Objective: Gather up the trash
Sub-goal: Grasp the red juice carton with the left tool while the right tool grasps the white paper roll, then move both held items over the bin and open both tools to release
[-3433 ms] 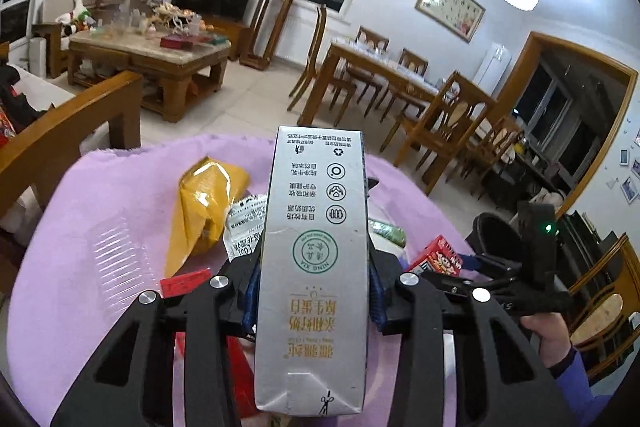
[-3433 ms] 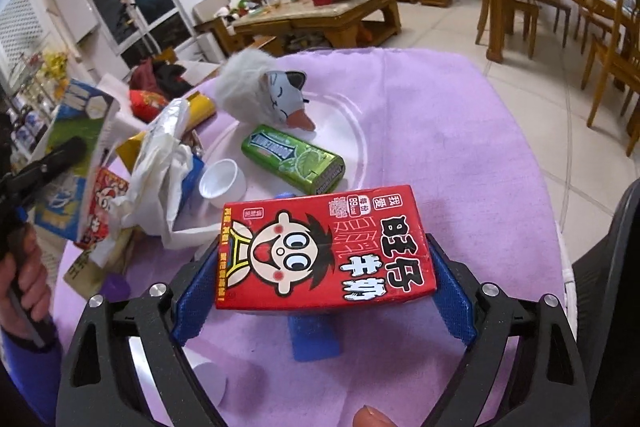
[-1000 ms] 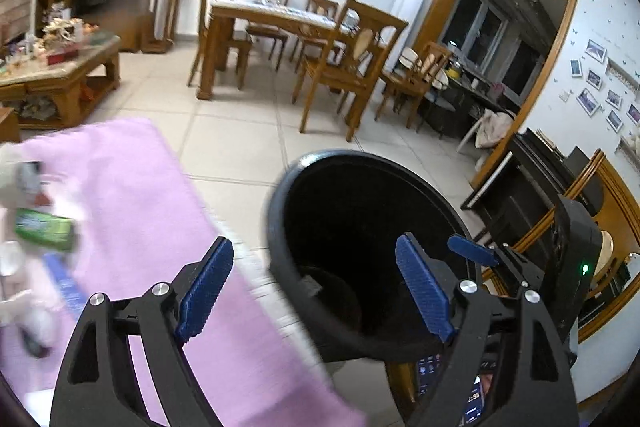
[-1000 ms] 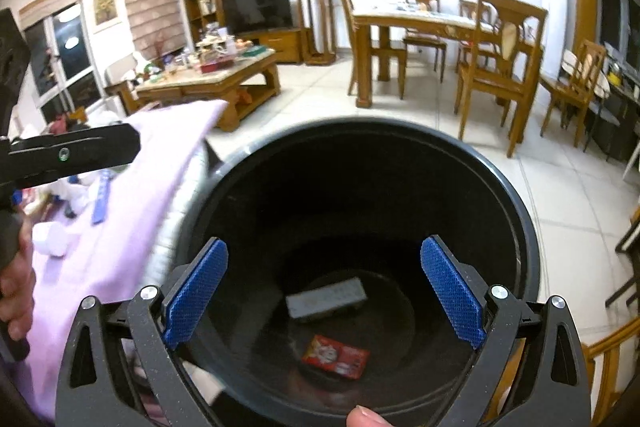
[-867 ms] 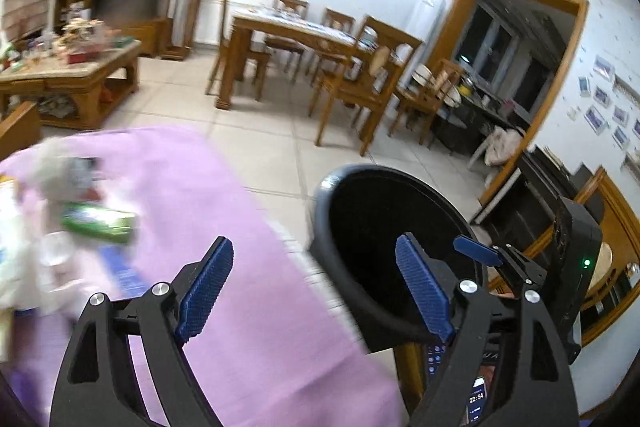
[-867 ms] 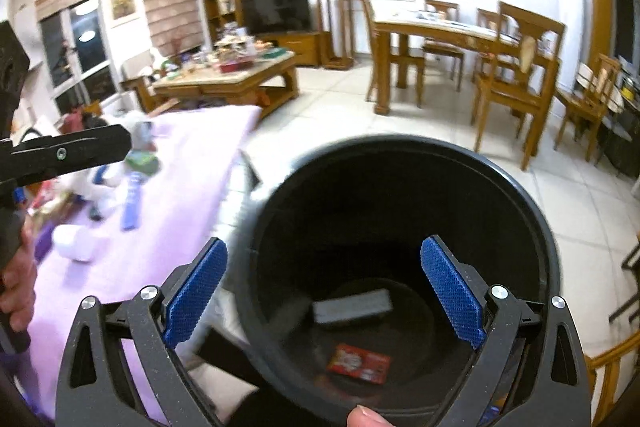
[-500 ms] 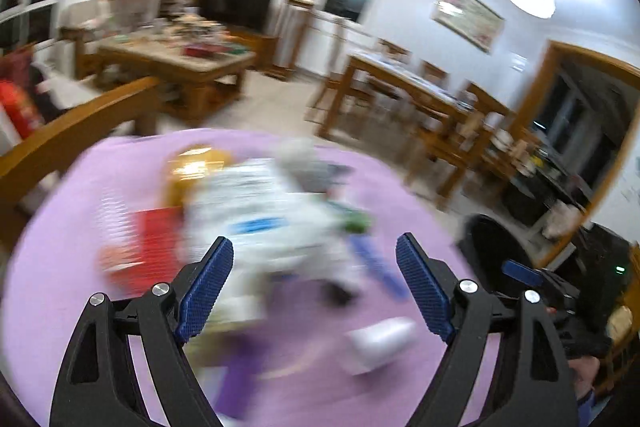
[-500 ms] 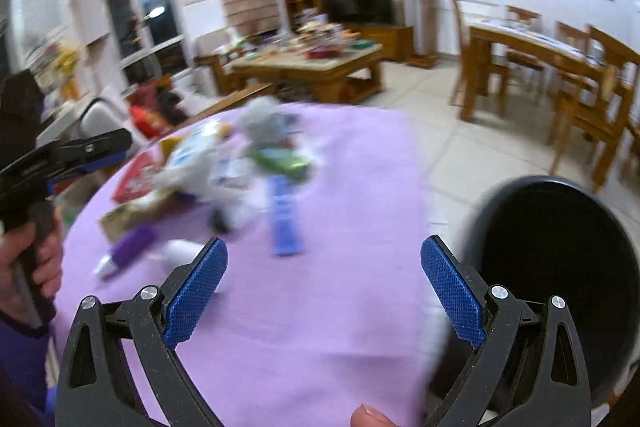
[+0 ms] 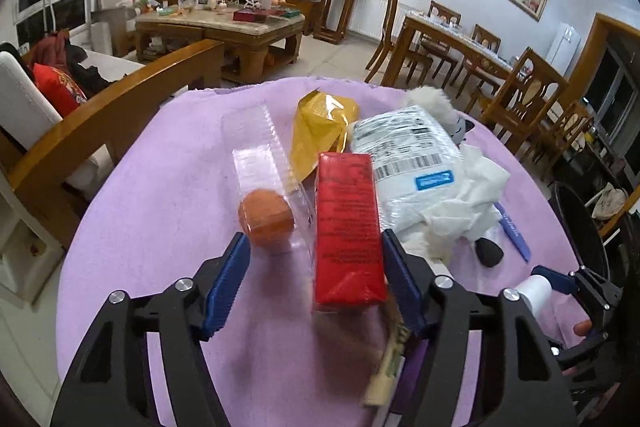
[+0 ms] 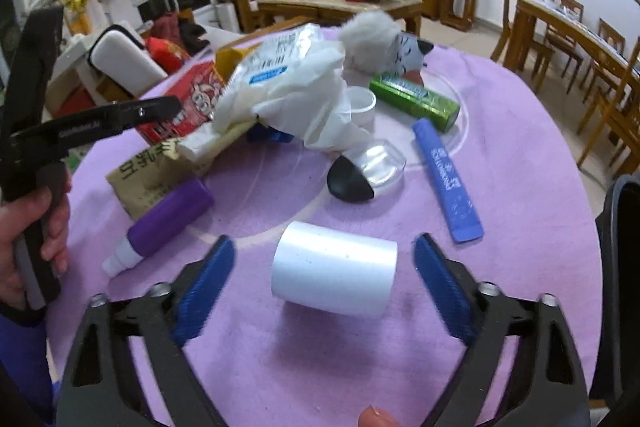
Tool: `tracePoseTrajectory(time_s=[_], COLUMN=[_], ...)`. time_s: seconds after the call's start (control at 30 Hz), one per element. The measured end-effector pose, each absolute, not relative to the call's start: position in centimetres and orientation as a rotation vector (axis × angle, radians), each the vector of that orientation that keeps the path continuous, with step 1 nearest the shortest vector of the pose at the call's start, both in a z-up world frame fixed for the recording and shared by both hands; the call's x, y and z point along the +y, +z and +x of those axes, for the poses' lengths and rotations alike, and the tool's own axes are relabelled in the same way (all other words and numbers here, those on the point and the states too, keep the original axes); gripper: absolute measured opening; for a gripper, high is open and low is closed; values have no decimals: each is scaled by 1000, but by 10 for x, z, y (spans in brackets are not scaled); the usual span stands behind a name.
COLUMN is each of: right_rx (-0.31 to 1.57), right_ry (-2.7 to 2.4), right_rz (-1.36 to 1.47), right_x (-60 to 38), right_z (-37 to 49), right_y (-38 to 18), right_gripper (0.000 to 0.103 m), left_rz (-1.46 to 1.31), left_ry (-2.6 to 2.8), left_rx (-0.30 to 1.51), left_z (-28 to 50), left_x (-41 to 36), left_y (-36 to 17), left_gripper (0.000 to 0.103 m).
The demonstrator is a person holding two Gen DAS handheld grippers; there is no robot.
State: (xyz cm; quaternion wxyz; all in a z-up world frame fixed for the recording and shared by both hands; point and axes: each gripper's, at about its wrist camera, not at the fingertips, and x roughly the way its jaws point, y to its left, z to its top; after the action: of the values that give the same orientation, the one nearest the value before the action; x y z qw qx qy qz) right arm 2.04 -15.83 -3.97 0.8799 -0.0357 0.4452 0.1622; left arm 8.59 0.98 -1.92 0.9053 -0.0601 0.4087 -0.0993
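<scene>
A red carton [image 9: 346, 227] lies on the purple tablecloth [image 9: 172, 187] between the closing jaws of my left gripper [image 9: 314, 283]. The right pad sits at the carton's edge, while the left pad stands apart beside an orange ball in a clear tray [image 9: 266, 217]. In the right wrist view, a white cylinder [image 10: 334, 275] lies on its side between the closing jaws of my right gripper [image 10: 324, 291], with a gap on both sides. The rest of the trash sits behind: a white plastic bag [image 10: 288, 87], a yellow bag [image 9: 320, 131], a green box [image 10: 416, 101], a blue tube [image 10: 446, 183] and a purple bottle [image 10: 168, 215].
The black bin [image 10: 622, 267] stands off the table's right edge. A plush toy [image 10: 384, 43] lies at the far side of the pile. A wooden armrest [image 9: 120, 107] runs along the left. A hand holds the left gripper's handle [image 10: 36, 195] at the left.
Both grippers swung from above the black bin back over the table. Their jaws have narrowed, the left around the red carton and the right around the white cylinder.
</scene>
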Motion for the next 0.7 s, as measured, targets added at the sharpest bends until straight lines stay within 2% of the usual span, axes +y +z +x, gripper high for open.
tracePoseTrajectory(time_s=[0.03, 0.1, 0.17, 0.27, 0.7], right_rx=[932, 948, 951, 937, 865], right_ry=[333, 326, 334, 339, 397], right_rz=[-76, -75, -58, -36, 36], right_x=[-157, -155, -156, -160, -174], right_z=[21, 23, 27, 27, 13], right_y=[-43, -48, -50, -47, -31], right_gripper=[76, 65, 57, 51, 51], left_rz=[-120, -97, -104, -159, -203], left_ry=[-213, -216, -227, -222, -292], left_rx=[859, 873, 876, 847, 702], left_z=[85, 88, 89, 86, 55], left_x=[9, 7, 6, 15, 13], left_y=[-23, -31, -37, -34, 11], left_gripper=[47, 45, 33, 32, 32])
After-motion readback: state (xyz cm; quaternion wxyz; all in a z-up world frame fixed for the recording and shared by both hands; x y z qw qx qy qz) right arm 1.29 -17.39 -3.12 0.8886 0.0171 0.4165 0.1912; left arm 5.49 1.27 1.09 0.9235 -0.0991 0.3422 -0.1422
